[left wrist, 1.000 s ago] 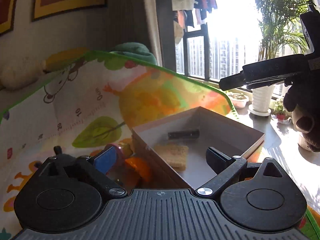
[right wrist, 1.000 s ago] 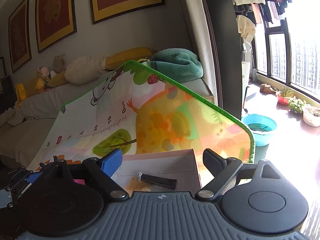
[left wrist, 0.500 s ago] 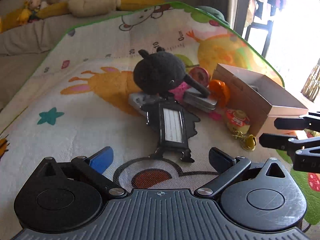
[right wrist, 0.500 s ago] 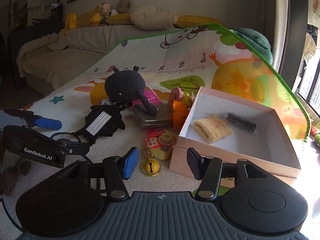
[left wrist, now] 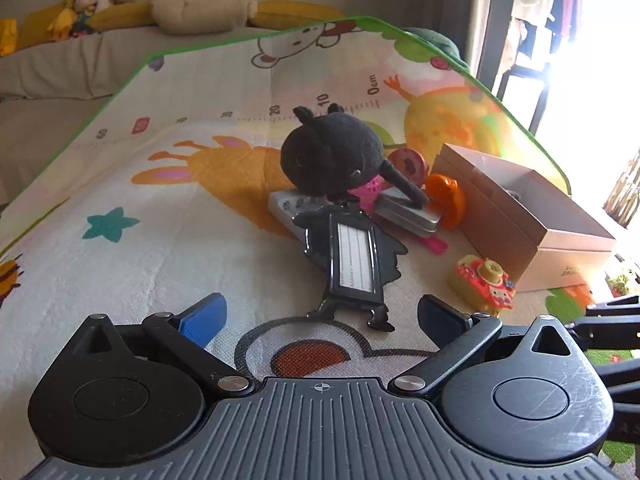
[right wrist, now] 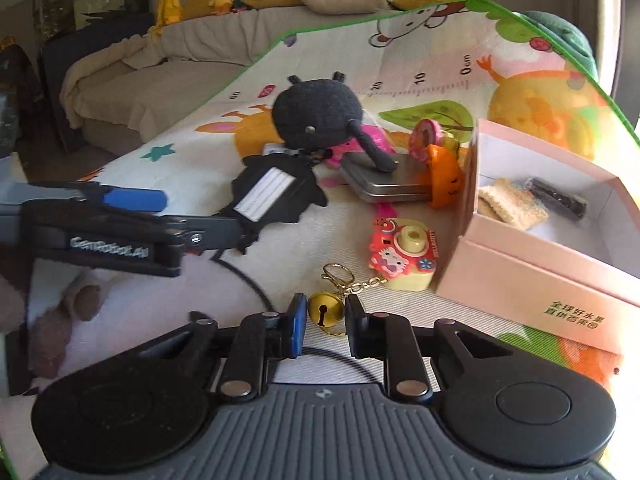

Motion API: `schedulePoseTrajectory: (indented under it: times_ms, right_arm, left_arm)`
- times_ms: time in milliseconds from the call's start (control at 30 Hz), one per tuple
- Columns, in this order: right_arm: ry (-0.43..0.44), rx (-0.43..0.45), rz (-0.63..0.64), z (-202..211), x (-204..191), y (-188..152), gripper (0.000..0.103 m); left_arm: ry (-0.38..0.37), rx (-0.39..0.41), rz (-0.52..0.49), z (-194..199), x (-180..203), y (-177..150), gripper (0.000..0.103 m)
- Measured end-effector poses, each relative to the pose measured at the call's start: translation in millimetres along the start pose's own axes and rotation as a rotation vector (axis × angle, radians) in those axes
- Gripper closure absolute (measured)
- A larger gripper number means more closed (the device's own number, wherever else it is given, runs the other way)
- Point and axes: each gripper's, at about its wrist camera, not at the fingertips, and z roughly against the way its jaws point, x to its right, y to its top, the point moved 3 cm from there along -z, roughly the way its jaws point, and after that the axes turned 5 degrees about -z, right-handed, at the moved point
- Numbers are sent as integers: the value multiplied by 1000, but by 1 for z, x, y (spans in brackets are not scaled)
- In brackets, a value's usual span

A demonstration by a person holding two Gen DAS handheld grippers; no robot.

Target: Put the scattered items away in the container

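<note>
My right gripper (right wrist: 324, 320) is low over the play mat, its jaws closing with the pads against a gold bell (right wrist: 325, 312) on a key chain. Just beyond it lies a pink and yellow toy camera (right wrist: 404, 252). The pink cardboard box (right wrist: 532, 268) stands at the right and holds a beige cloth (right wrist: 508, 204) and a black cylinder (right wrist: 558, 200). My left gripper (left wrist: 322, 314) is wide open with nothing in it, right in front of a black luggage tag (left wrist: 354, 260). Behind the tag sits a black plush (left wrist: 332, 156).
A grey metal tin (right wrist: 384, 184), an orange toy (right wrist: 442, 176) and a round pink toy (right wrist: 424, 138) crowd between the plush and the box. A black cable (right wrist: 244, 280) runs across the mat. Behind the mat stands a sofa (right wrist: 132, 88) with soft toys.
Both grippers swung down from the box to the mat. The right jaws narrowed from wide open onto the gold bell. The left gripper has held still over the last half second.
</note>
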Motion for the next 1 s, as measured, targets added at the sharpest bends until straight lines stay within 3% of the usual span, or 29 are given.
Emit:
schedulePoseTrajectory:
  times_ms: [100, 167, 200, 267, 400, 500, 633, 700, 900, 1000]
  right_arm:
    - [146, 12, 31, 19, -20, -5, 83]
    - [173, 41, 63, 29, -30, -5, 80]
    - [163, 59, 74, 32, -32, -4, 73]
    - [75, 106, 79, 34, -30, 0, 64]
    - [-149, 119, -3, 15, -3, 10, 58]
    - [-218, 88, -40, -6, 15, 9, 48]
    - [-227, 78, -68, -17, 27, 7, 49]
    - [-213, 68, -62, -16, 28, 6, 61]
    - [-150, 30, 6, 8, 31, -11, 61]
    - [-134, 10, 60, 28, 36, -26, 60]
  left_arm:
    - [6, 3, 18, 1, -2, 0, 0]
    - [9, 5, 27, 2, -4, 0, 0]
    - [9, 7, 32, 2, -4, 0, 0]
    - [7, 9, 40, 2, -5, 0, 0]
    - [2, 9, 53, 2, -7, 0, 0]
    - [-5, 7, 63, 2, -8, 0, 0]
    - [-7, 4, 70, 2, -9, -1, 0]
    - [-6, 5, 69, 2, -9, -1, 0]
    - [-3, 8, 61, 2, -8, -1, 0]
    - [-18, 9, 3, 6, 4, -1, 0]
